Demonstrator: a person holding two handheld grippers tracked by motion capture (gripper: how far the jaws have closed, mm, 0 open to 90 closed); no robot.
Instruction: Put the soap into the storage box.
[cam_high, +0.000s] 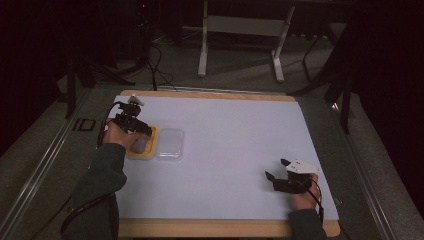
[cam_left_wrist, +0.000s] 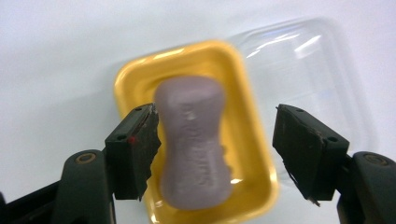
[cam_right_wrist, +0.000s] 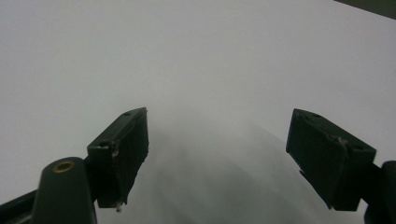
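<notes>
high view first: the left gripper (cam_high: 145, 132) hangs over the yellow soap dish (cam_high: 150, 148) at the left of the white table mat (cam_high: 235, 145), about midway between near and far edge. the left hand (cam_high: 120, 136) holds it from the near-left side, wrist bent so the tool points down and a little to the right, with the green sleeve (cam_high: 102, 175) running back toward the near edge. a clear lid (cam_high: 169, 144) lies flat just right of the dish, touching or almost touching it. the right gripper (cam_high: 274, 170) sits low at the near right of the mat, well apart from the dish, lying nearly level and pointing left and far; the right hand (cam_high: 302, 196) grips it from behind, and the grey plate on its top faces up.

left gripper view: a pale purple soap bar (cam_left_wrist: 195, 142) lies lengthwise in the yellow soap dish, seen from above between the two black jaws. the jaws stand released: the one on the left of this view overlaps the bar's edge from above, whether it touches i cannot tell, and the other is well clear of it. the bar rests on the dish floor, not gripped. the clear lid lies beyond the dish on its far right.

right gripper view: the right gripper's jaws are spread wide with bare white mat between them and nothing held.
</notes>
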